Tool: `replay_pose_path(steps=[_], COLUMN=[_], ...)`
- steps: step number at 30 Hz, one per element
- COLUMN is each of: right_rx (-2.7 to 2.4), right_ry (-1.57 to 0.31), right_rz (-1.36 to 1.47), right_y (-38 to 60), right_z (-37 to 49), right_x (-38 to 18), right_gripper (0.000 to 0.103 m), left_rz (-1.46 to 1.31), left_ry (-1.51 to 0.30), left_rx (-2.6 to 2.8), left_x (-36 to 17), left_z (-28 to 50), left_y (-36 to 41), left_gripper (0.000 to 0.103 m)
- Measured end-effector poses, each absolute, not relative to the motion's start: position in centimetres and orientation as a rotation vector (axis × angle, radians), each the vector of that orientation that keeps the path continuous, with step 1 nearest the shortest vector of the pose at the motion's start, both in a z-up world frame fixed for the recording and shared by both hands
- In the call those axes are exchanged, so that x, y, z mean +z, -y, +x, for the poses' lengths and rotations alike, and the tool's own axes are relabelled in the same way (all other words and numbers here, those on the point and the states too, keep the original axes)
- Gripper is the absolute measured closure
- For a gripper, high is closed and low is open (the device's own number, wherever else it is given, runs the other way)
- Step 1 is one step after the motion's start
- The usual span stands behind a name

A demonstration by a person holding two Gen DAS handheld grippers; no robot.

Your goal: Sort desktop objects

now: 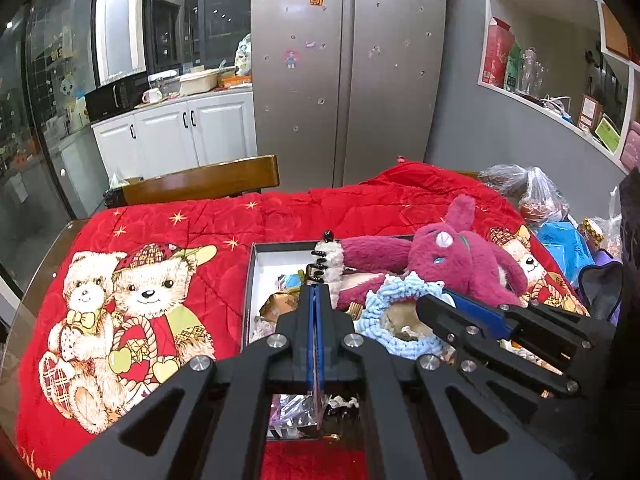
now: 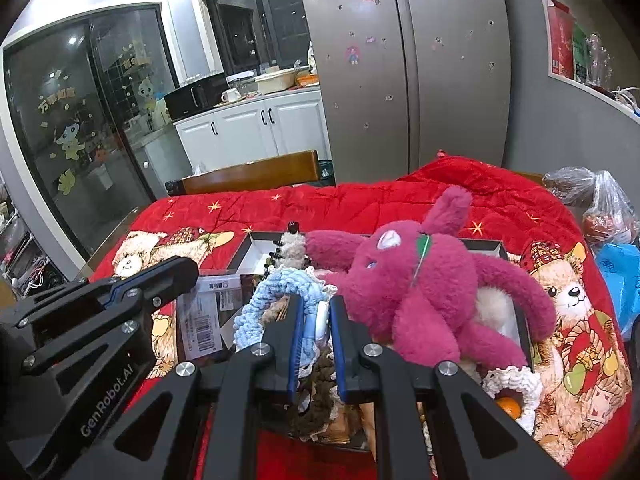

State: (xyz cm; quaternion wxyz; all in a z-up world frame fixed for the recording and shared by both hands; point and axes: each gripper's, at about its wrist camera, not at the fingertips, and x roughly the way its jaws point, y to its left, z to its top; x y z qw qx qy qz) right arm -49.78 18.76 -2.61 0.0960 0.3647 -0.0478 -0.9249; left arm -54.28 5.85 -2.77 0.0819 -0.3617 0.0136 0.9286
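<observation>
Left tongs [image 1: 316, 286]: one, jaws pressed together on a black coil [image 1: 317, 266].
Right tongs [image 2: 316, 312]: one, jaws narrow, clamped on a blue crochet ring [image 2: 276, 292].
Box [image 1: 276, 249]: one, open, under both tongs, filled with small items.
Plush [image 2: 416, 280]: one, magenta, right of the right tongs, lying across the box.
Quilt [image 1: 160, 240]: one, red, two bear prints left of the left tongs.

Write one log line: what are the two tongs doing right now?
left tongs: shut on black spiral hair tie | right tongs: shut on blue crochet ring | both over open box | pink plush lies across box
</observation>
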Motion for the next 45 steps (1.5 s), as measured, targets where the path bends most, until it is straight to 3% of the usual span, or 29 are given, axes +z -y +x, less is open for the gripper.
replay_pose_path(steps=[9, 11, 12, 13, 14, 15, 20, 25, 31, 41, 44, 45], right_rx=[-2.717, -2.711, -2.712, -2.711, -2.710, -2.726, -2.759, -2.770, -2.793, -2.967, -3.037, -3.049], right_ry=[0.170, 0.195, 0.202, 0.211, 0.222, 0.223, 0.231, 0.251, 0.243, 0.049, -0.002, -0.012], right_rz=[1.095, 1.090, 1.089, 1.085, 1.079, 1.068, 1.015, 0.985, 0.934, 0.824, 0.747, 0.737], right_y=[-18.9, -19.2, -19.4, -19.5, -19.7, -19.8, -20.3, -20.7, -20.9, -19.7, -19.7, -19.7], right_z=[-50.1, -50.1, -50.1, -50.1, -50.0, -49.9, -49.5, -49.2, -48.4, -42.4, -38.5, -37.6], right_x=[-3.1, -2.9, -2.8, -2.6, -2.4, -2.2, -1.4, -1.0, 0.1, 4.6, 7.4, 8.2], right_gripper=[0.087, 0.087, 0.083, 0.077, 0.063, 0.061, 0.048, 0.048, 0.048, 0.039, 0.020, 0.020], left_rz=[-1.080, -1.078, -1.082, -1.071, -1.053, -1.048, -1.022, -0.999, -0.981, -0.943, -0.950, -0.942], left_ry=[-0.040, -0.053, -0.060, -0.065, -0.070, -0.078, -0.073, -0.083, 0.009, 0.003, -0.053, -0.061], left_rx=[2.782, 2.797, 2.796, 2.808, 2.831, 2.845, 2.853, 2.894, 2.892, 2.888, 2.903, 2.914], left_x=[-3.1, -3.1, -3.1, -3.0, -2.9, -2.8, -2.3, -1.7, -0.3, 2.8, 4.1, 4.5], left_z=[-54.5, -54.6, -54.6, -54.6, -54.5, -54.4, -54.2, -53.7, -52.8, -46.5, -43.4, -42.2], left_y=[-5.5, -5.4, -5.4, -5.3, -5.1, -5.0, -4.5, -4.2, -2.9, -2.0, -2.2, -2.1], left_gripper=[0.100, 0.090, 0.074, 0.064, 0.060, 0.052, 0.042, 0.026, 0.021, 0.020, 0.020, 0.020])
